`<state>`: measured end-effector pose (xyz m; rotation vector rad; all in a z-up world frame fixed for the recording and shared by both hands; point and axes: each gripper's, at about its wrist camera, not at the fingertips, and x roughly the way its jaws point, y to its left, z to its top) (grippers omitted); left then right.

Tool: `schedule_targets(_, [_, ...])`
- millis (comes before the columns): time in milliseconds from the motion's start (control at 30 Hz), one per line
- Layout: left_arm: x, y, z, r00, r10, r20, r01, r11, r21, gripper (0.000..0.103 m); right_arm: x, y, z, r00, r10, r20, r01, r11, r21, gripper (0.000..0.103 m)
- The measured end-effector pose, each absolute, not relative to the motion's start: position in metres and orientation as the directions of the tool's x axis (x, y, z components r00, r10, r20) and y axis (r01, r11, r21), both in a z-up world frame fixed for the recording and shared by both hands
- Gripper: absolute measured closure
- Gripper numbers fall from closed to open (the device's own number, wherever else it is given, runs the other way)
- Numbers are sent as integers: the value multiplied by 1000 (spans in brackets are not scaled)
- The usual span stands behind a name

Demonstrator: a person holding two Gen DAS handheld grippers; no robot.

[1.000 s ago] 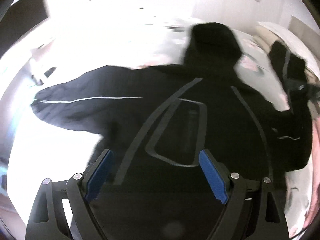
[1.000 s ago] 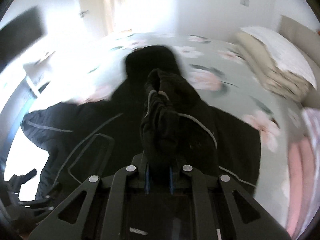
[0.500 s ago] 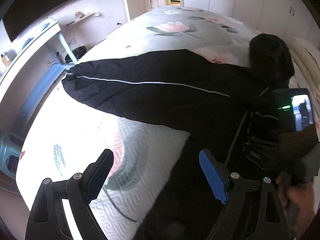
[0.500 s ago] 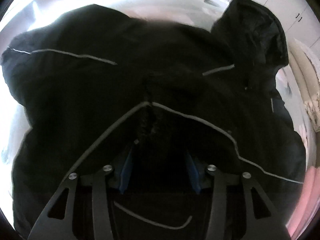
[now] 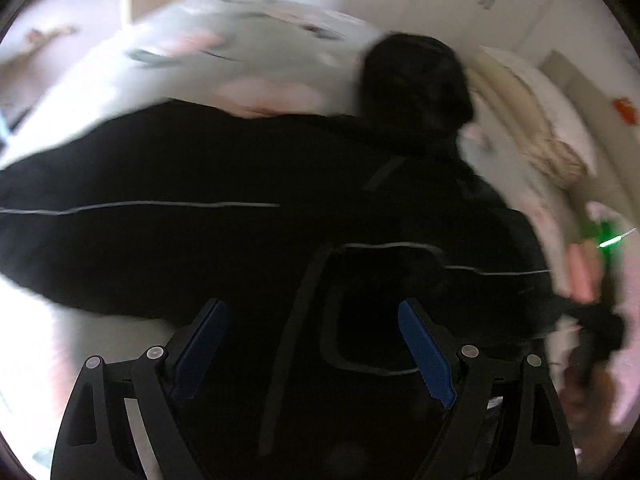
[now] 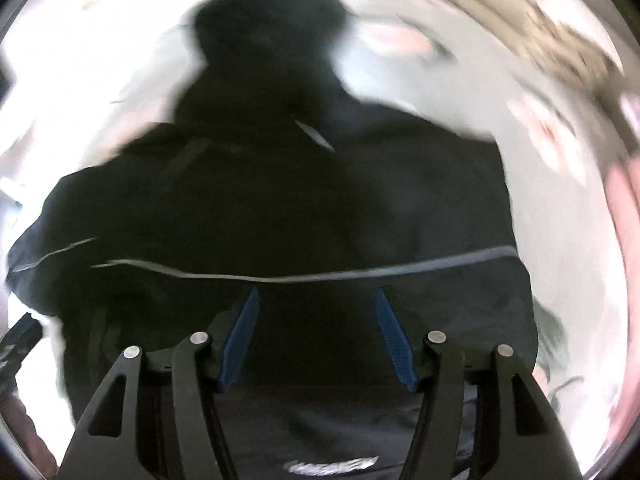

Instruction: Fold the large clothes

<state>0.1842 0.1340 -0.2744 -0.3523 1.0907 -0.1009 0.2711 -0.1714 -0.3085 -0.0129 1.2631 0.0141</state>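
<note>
A large black hooded jacket with thin grey piping lies spread on a floral bed cover, its hood toward the far side. My left gripper hangs open above the jacket's lower body, nothing between its blue pads. In the right wrist view the jacket fills the middle, and one sleeve lies across its body with a grey stripe running sideways. My right gripper stands open just over that sleeve and holds nothing. Both views are blurred by motion.
Beige pillows and folded bedding lie along the right side of the bed, with pink cloth beside them. A hand on the other gripper, with a green light, shows at the right edge. White walls and a doorway stand behind.
My right gripper let go of the bunched sleeve it held, opened and dropped toward the jacket; the sleeve now lies across the body. My left gripper, still open, swung from the far sleeve back over the body.
</note>
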Motion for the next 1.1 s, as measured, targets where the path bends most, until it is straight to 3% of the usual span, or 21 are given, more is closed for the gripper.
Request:
schedule_targets(67, [196, 128, -284, 457, -296, -839, -73, 927, -367, 15, 280, -180, -356, 172, 30, -985, -8, 1000, 29, 39])
schedule_targets(100, [204, 125, -292, 444, -309, -841, -72, 923, -377, 15, 279, -183, -355, 206, 37, -978, -3, 999, 37, 36])
schedule_targets(233, [227, 120, -319, 373, -362, -854, -54, 911, -409, 34, 279, -186, -351, 212, 36, -977, 5, 999, 38, 36])
schedule_targets(300, [234, 116, -327, 352, -370, -860, -37, 912, -408, 39, 279, -188, -351, 222, 55, -974, -1, 998, 56, 35])
schedule_targets(333, [237, 115, -333, 345, -392, -853, -33, 903, -428, 44, 278, -189, -351, 222, 56, -973, -7, 998, 55, 35])
schedule_targets(400, [240, 111, -342, 335, -425, -841, -33, 887, -461, 71, 279, -189, -350, 220, 44, -975, -31, 999, 38, 35])
schedule_targets(467, [242, 110, -338, 357, -438, -825, -21, 879, -476, 81, 271, -194, -347, 221, 46, -974, -35, 999, 39, 35])
schedule_targets(733, [243, 154, -263, 547, -453, -704, 8, 844, -536, 83, 253, -204, -279, 309, 180, -934, -85, 983, 161, 35])
schedule_targets(833, [249, 180, -277, 510, -445, -736, -23, 848, -529, 78, 253, -215, -263, 368, 142, -919, -56, 990, 131, 34])
schedule_targets(967, [259, 189, -340, 295, -441, -847, -85, 872, -483, 70, 259, -220, -295, 307, -30, -951, 22, 999, -25, 34])
schedule_targets(1000, [254, 191, -345, 302, -456, -837, -82, 862, -500, 68, 262, -228, -316, 257, -91, -962, 53, 995, -80, 35])
schedule_targets(1100, [240, 197, -340, 323, -451, -832, -91, 860, -501, 63, 266, -229, -334, 247, -81, -966, 65, 996, -67, 33])
